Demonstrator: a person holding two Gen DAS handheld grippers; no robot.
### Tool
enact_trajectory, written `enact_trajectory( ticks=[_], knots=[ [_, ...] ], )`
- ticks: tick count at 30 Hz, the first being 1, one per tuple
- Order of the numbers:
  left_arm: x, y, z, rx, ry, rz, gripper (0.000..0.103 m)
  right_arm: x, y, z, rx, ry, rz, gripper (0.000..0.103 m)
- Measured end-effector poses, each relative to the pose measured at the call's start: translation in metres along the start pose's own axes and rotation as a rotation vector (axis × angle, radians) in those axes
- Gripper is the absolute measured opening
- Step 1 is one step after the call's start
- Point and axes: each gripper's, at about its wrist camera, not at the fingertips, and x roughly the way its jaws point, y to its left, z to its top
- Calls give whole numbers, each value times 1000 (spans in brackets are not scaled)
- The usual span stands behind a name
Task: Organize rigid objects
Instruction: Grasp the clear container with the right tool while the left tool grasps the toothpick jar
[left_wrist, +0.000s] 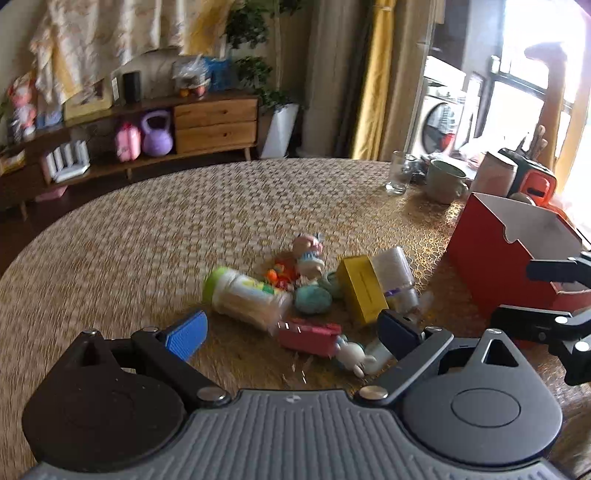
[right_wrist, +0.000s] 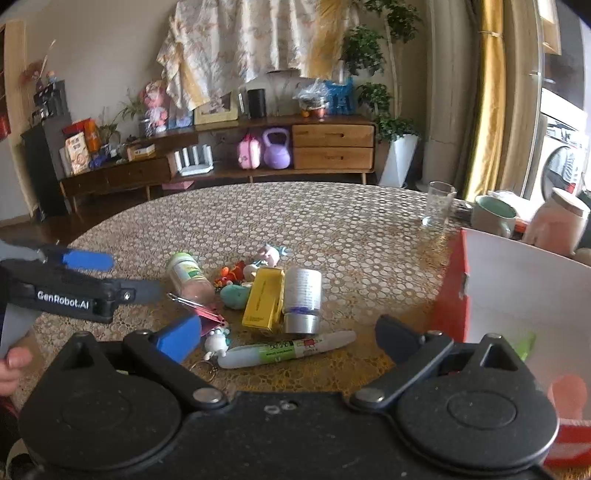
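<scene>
A small heap of objects lies near the middle of the round table (right_wrist: 332, 221), just left of the red box (right_wrist: 448, 295), which stands open-topped at the table's right side.

In the right wrist view, the white marker pen (right_wrist: 284, 352) lies flat nearest the camera, its long axis running left to right and rising slightly toward the right. Behind it the yellow box (right_wrist: 263, 298) lies on its side with its long axis running away from the camera, leaning a little to the right at the far end. Touching its right side, the white bottle (right_wrist: 303, 297) lies parallel to it, silver cap toward the camera. The green-capped jar (right_wrist: 188, 275) lies tipped over at the left of the heap, cap pointing away and left. A teal egg-shaped toy (right_wrist: 234, 295) sits between the jar and the yellow box, and a pink clip (right_wrist: 207, 315) lies just in front of the jar, beside a small white figure keychain (right_wrist: 218, 341).

The left gripper (left_wrist: 291, 326) tilts downward over the near side of the heap, its fingers spread wide and released, with the clip and jar lying beneath the gap, not touched. The right gripper (right_wrist: 288, 338) also angles downward, fingers wide apart and grasping nothing, the marker pen lying on the table between them. A hand (right_wrist: 11, 369) shows at the left edge of the right wrist view.
</scene>
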Motion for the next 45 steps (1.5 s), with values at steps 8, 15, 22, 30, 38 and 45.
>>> enact_trajectory(
  ticks=[8, 15, 22, 30, 38, 45],
  knots=[
    [46, 17, 10, 95, 21, 58, 99, 40, -3, 12, -21, 32, -30, 97],
    [81, 34, 7, 78, 61, 20, 99, 74, -10, 16, 1, 71, -47, 84],
    [100, 37, 6, 117, 60, -14, 99, 98, -20, 14, 41, 118, -16, 73],
    [114, 42, 4, 126, 74, -49, 99, 110, -33, 13, 132, 144, 48, 62],
    [118, 40, 3, 131, 75, -45, 89, 111, -32, 14, 162, 141, 105, 44],
    [116, 39, 4, 138, 80, -18, 88, 106, -26, 14, 140, 133, 91, 40]
  ],
)
